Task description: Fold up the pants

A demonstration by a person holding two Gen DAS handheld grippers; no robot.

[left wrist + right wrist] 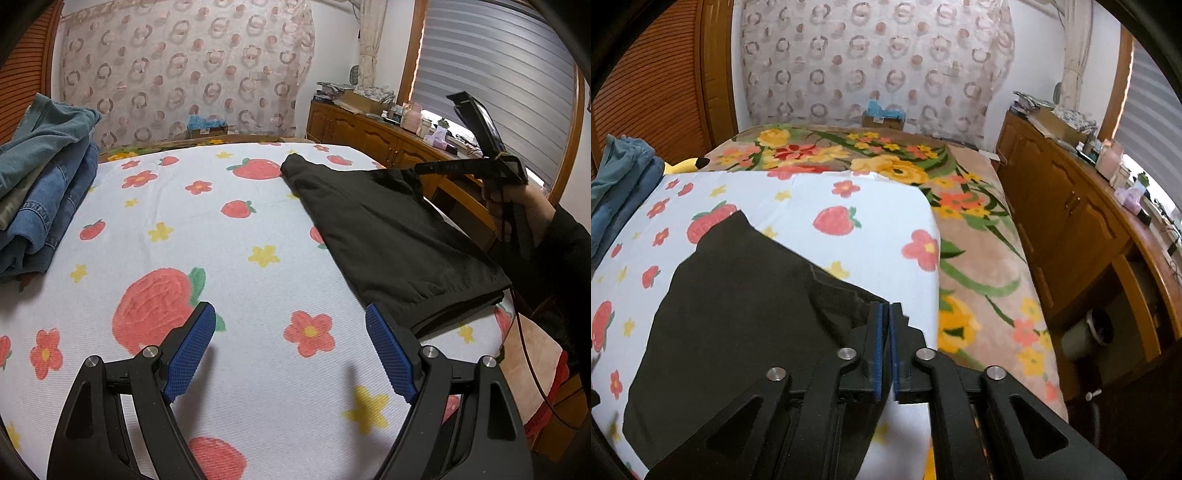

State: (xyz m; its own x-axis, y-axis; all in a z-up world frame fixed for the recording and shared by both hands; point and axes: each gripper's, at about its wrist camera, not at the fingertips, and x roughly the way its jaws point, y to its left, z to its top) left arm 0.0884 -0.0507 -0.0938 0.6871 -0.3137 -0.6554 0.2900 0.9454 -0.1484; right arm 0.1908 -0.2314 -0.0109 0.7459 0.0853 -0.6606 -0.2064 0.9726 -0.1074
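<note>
Black pants (388, 236) lie partly folded on the right side of a white strawberry-and-flower sheet (221, 258). My left gripper (290, 350) is open and empty, low over the sheet, just left of the pants' near edge. My right gripper (886, 314) is shut on the right edge of the black pants (738, 302) and lifts that edge above the sheet (871, 199). In the left wrist view the right gripper (421, 168) shows at the pants' far right corner, held by a hand.
A stack of folded jeans and blue-green clothes (40, 184) sits at the sheet's left edge, also in the right wrist view (617, 184). A floral blanket (979, 240) covers the bed to the right. A wooden cabinet (1078, 229) with clutter stands along the right wall.
</note>
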